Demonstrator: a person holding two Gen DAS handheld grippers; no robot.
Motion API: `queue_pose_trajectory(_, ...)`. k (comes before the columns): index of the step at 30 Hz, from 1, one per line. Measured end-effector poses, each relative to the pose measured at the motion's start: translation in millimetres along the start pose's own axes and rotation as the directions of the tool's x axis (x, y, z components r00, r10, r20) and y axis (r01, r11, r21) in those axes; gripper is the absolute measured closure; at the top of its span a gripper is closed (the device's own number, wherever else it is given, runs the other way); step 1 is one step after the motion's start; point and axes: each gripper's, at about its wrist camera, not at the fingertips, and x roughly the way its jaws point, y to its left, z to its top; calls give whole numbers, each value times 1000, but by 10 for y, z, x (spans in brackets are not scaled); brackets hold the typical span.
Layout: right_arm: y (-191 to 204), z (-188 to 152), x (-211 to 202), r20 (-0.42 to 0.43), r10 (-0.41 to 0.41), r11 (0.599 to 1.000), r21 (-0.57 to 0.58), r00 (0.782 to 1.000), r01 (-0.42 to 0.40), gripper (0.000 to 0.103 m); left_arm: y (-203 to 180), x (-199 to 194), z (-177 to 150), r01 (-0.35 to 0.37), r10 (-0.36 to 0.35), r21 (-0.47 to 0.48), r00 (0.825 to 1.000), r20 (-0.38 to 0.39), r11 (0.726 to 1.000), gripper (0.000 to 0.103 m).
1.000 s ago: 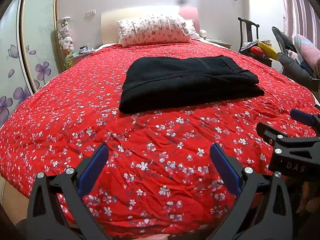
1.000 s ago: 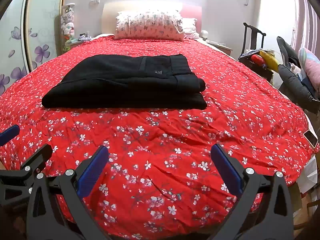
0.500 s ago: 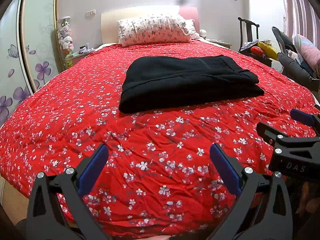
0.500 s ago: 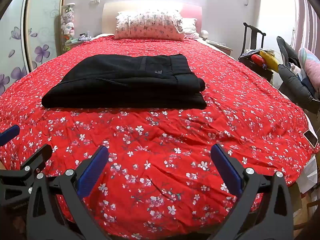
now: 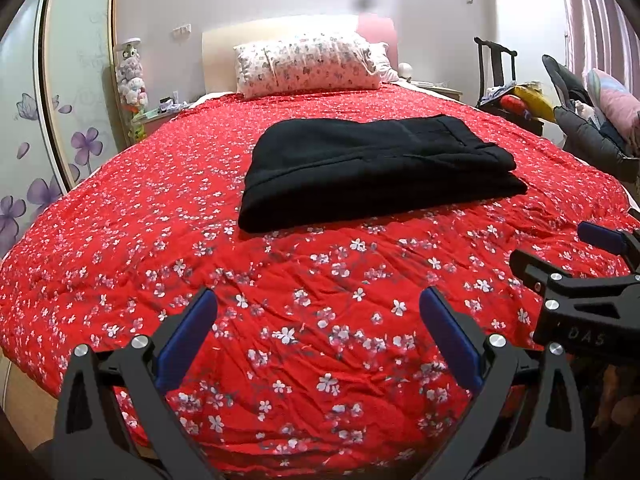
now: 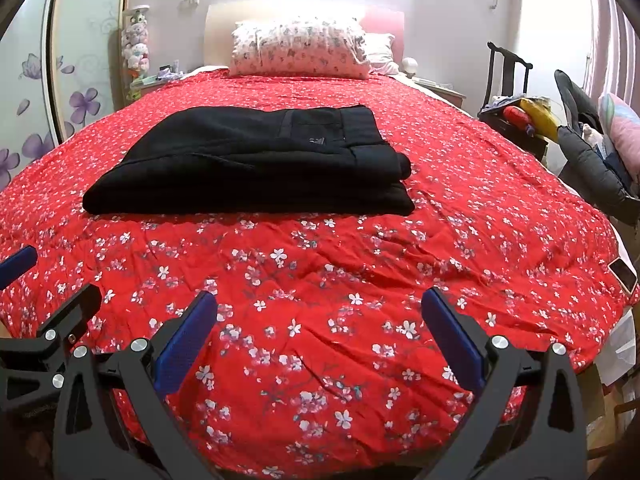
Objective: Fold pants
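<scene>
The black pants (image 5: 372,168) lay folded in a flat stack on the red floral bedspread (image 5: 304,300), mid-bed, well ahead of both tools. The left tool (image 5: 318,334) hovered at the bed's near edge with blue pads spread wide, empty — the right tool (image 6: 320,334) just beside it, likewise spread and holding nothing.

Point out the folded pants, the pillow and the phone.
folded black pants (image 6: 248,164), right wrist view, top layer's middle.
floral pillow (image 6: 298,50), right wrist view, front face.
phone (image 6: 623,274), right wrist view, screen, at bedspread's right edge.
</scene>
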Motion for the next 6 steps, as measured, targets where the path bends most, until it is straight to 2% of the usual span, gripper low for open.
queue_pose_trajectory(6,-79,17,48,-5,8,1000,1,1000,-8,1,23,12,-4,6,-6,-3,1000,-10,1000,2)
